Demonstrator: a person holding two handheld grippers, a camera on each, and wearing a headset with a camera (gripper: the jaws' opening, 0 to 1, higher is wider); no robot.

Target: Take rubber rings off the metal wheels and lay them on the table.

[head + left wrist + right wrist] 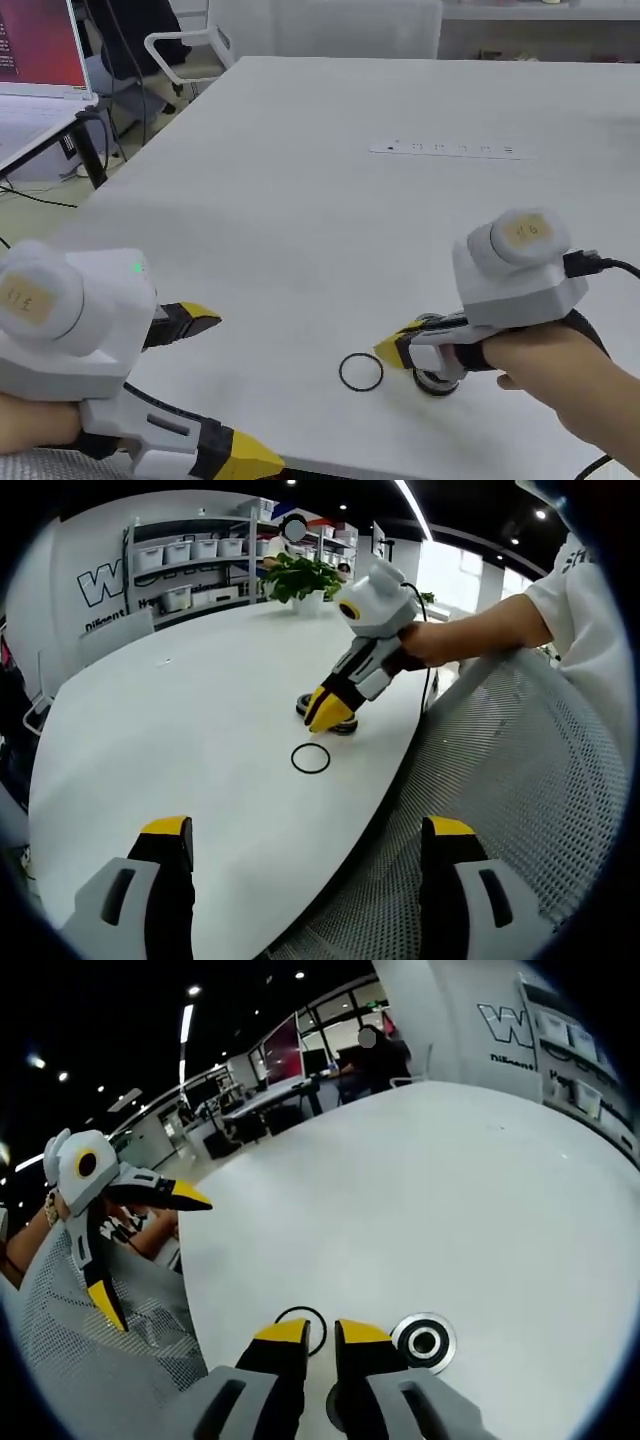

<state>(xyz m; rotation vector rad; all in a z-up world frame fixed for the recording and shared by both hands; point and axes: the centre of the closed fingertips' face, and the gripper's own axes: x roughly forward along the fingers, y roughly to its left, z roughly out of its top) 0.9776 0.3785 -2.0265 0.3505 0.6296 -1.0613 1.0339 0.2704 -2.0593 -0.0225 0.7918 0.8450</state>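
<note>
- The left gripper was seen at 8 o'clock in the head view, over the near edge of the table. Its jaws were spread wide and nothing was held between them.
- One rubber ring was laid flat on the table. It was at about 3 o'clock from the left gripper and well apart from it.
- The ring was judged to be thin, soft, bendy and very light. It could be pinched anywhere on its band. It would likely stretch when pulled, and it could slip out or snap back.
- The right gripper was seen at 4 o'clock in the head view. Its jaws were brought almost together and nothing could be seen held in them. The tips were pointed to 9 o'clock, and the loose ring was just beside them.
- A metal wheel was partly hidden under the right gripper, near the ring at its 3 o'clock. The wheel was judged hard and heavy. A dark edge was seen round it, maybe a ring not yet taken off. That ring would best be gripped at the outer edge.
</note>
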